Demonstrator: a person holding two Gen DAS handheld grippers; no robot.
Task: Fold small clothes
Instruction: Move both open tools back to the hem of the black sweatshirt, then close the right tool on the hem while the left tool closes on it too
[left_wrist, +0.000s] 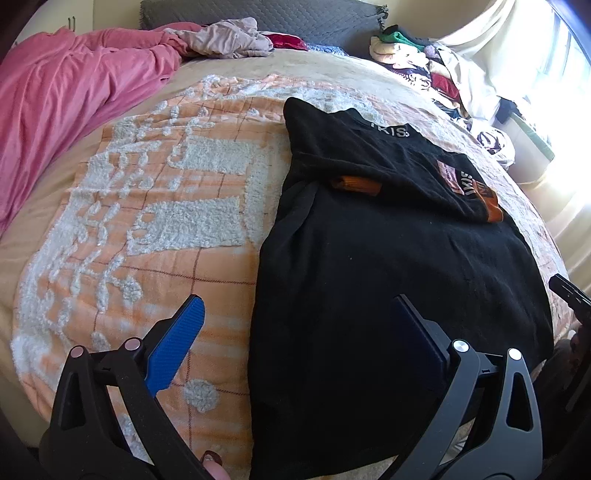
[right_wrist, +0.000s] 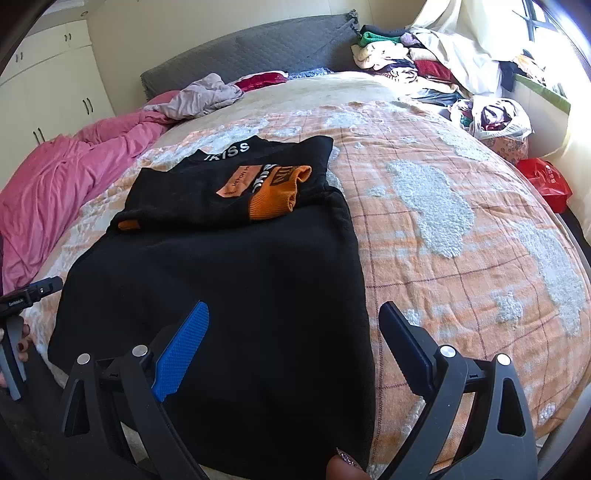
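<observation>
A black sweater (left_wrist: 388, 266) (right_wrist: 229, 273) lies flat on the orange and white blanket (left_wrist: 155, 229) (right_wrist: 443, 229), its sleeves with orange cuffs (right_wrist: 273, 195) (left_wrist: 356, 184) folded across the chest. White lettering shows at its collar. My left gripper (left_wrist: 295, 332) hovers open over the sweater's near left edge, with nothing between its fingers. My right gripper (right_wrist: 295, 332) stands open above the near right edge of the sweater, also holding nothing. Each gripper's body shows at the side of the other's view.
A pink duvet (left_wrist: 66, 96) (right_wrist: 55, 184) lies bunched along the left of the bed. Loose clothes (left_wrist: 225, 38) sit by the grey headboard (right_wrist: 258, 48), and a pile of clothes (right_wrist: 424, 62) fills the far right corner. A red bag (right_wrist: 546, 181) lies beside the bed.
</observation>
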